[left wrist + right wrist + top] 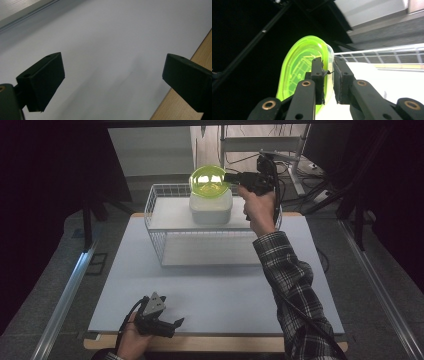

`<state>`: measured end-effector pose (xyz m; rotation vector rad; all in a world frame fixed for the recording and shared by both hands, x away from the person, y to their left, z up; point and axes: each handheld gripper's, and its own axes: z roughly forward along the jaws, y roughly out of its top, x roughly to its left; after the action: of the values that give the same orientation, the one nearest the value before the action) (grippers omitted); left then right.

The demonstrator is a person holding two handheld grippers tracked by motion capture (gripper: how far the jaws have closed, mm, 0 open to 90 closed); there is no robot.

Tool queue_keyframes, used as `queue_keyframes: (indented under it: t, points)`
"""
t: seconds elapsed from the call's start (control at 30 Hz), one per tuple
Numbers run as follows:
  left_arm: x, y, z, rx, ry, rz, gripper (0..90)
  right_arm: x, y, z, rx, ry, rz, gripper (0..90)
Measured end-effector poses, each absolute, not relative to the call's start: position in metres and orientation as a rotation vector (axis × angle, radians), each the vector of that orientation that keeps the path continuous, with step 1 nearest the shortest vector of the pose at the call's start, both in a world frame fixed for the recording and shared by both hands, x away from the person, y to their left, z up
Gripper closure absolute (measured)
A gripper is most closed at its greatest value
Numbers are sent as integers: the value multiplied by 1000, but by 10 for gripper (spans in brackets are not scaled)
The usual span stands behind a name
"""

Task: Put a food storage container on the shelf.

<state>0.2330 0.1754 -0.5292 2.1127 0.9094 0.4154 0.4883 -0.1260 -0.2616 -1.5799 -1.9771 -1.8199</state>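
Right tongs (327,72) hide green lid's (208,181) rim (clamped edge).

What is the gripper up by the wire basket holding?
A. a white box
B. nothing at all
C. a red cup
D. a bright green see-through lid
D: the right gripper has its jaws pinched on the rim of the bright green see-through lid, held above the white container that sits in the wire basket.
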Motion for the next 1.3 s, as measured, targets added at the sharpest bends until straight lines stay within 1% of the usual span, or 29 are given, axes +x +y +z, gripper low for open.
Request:
queue_keyframes:
  t: [0.13, 0.27, 0.47, 0.53, 0.6, 0.63, 0.67, 0.7, 0.73, 0.77, 0.8, 0.83, 0.87, 0.9, 0.97, 1.0, 1.13, 1.3]
  points:
    - [233, 175, -530, 2117, 907, 412, 37, 491, -122, -261, -1621, -2039, -1794, 726]
    - [233, 175, -530, 2121, 905, 411, 37, 493, -122, -261, -1625, -2040, -1789, 719]
    - [233, 174, -530, 2131, 900, 410, 37, 495, -123, -262, -1654, -2095, -1776, 649]
    - [233, 174, -530, 2132, 901, 410, 37, 495, -123, -263, -1650, -2091, -1779, 640]
    - [233, 174, -530, 2139, 898, 410, 37, 495, -122, -263, -1642, -2111, -1787, 592]
    - [233, 174, -530, 2140, 898, 411, 37, 495, -122, -263, -1642, -2111, -1787, 592]
    - [233, 174, -530, 2139, 898, 411, 37, 495, -122, -263, -1638, -2123, -1788, 562]
    - [233, 174, -530, 2139, 898, 411, 37, 495, -122, -262, -1629, -2132, -1808, 488]
    - [233, 174, -530, 2139, 898, 411, 37, 495, -122, -262, -1629, -2132, -1808, 488]
    - [233, 174, -530, 2139, 898, 411, 37, 495, -122, -262, -1616, -2144, -1820, 416]
    - [233, 174, -530, 2132, 902, 412, 37, 495, -122, -261, -1606, -2144, -1824, 390]
    - [233, 174, -530, 2132, 902, 412, 37, 495, -122, -261, -1606, -2144, -1824, 390]
    - [233, 174, -530, 2134, 899, 413, 37, 495, -123, -261, -1591, -2150, -1825, 364]
    - [233, 174, -530, 2126, 903, 413, 37, 494, -123, -261, -1572, -2171, -1827, 318]
    - [233, 175, -530, 2121, 904, 412, 36, 493, -124, -260, -1561, -2185, -1831, 303]
    - [233, 175, -529, 2115, 908, 411, 35, 492, -125, -260, -1543, -2216, -1833, 261]
    - [233, 176, -528, 2099, 913, 404, 34, 487, -129, -261, -1476, -2294, -1839, 224]
    - [233, 176, -529, 2099, 917, 402, 33, 481, -134, -264, -1439, -2349, -1835, 201]
